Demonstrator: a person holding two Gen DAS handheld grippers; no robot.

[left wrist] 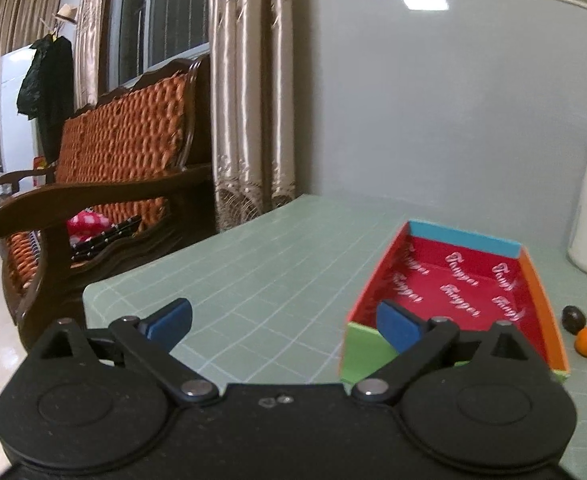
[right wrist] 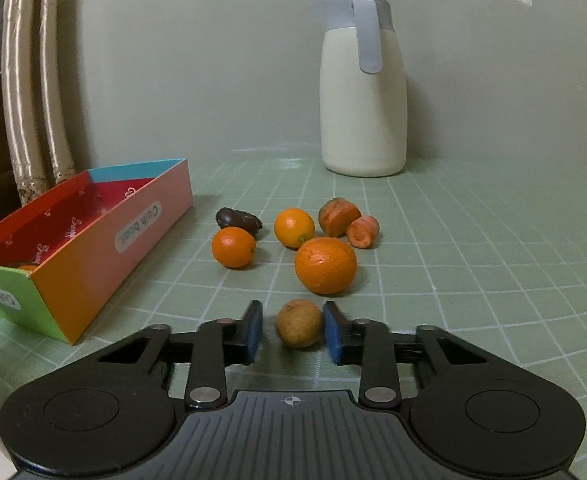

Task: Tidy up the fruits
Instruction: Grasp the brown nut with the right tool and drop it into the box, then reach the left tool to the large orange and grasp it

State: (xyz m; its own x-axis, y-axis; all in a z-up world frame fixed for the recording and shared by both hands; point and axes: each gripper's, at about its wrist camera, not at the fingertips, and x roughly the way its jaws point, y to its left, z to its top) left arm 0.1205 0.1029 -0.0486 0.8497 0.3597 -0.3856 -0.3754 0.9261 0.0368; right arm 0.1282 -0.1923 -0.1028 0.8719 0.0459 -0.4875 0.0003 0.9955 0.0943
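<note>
Your left gripper (left wrist: 285,320) hangs wide open, holding nothing, beside the multicoloured cardboard box (right wrist: 149,216), whose long axis runs away toward the wall. Your right gripper (right wrist: 292,330) has its blue pads (right wrist: 253,330) flanking the small round brown fruit (right wrist: 299,323) on the green grid mat (right wrist: 453,280), not clearly touching it. Just beyond sits a large orange (right wrist: 325,265), then smaller oranges (right wrist: 233,247).
</note>
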